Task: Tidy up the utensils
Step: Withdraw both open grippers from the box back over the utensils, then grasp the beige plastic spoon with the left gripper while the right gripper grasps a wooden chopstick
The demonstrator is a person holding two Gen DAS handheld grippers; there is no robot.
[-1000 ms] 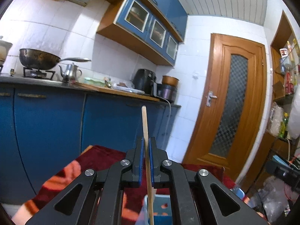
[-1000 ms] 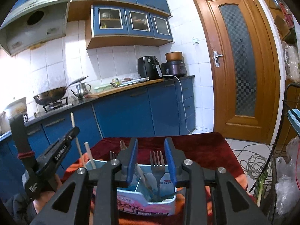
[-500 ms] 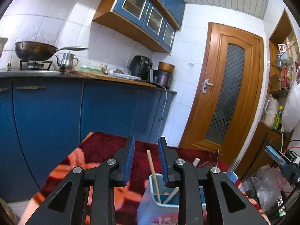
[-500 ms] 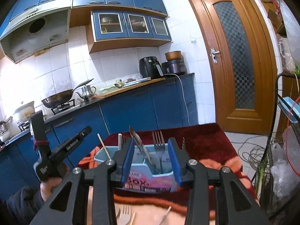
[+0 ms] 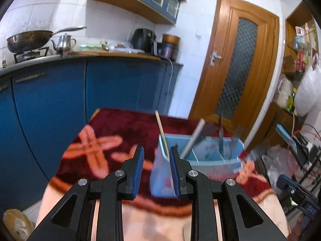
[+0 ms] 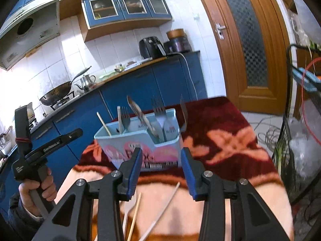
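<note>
**Caddy filling, loose sticks waiting**

The light-blue divided caddy (image 6: 140, 138) is standing on the blanket-covered surface (image 6: 230, 140), holding forks, a spoon and a chopstick (image 5: 161, 129) upright in its compartments so that kinds are staying apart. At six o'clock from it, loose chopsticks (image 6: 160, 210) are lying flat. The right tool (image 6: 160, 172) is opening above them, empty. The left tool (image 5: 155, 170) is standing open, gripping nothing.

The lower ends of the chopsticks (image 6: 134, 217) on the blanket (image 6: 230, 140) are hidden behind the right gripper (image 6: 161, 173) and cut off by the bottom edge, while the utensil holder (image 5: 200, 160) is blurred in the left wrist view, its printed lettering left unreadable.
</note>
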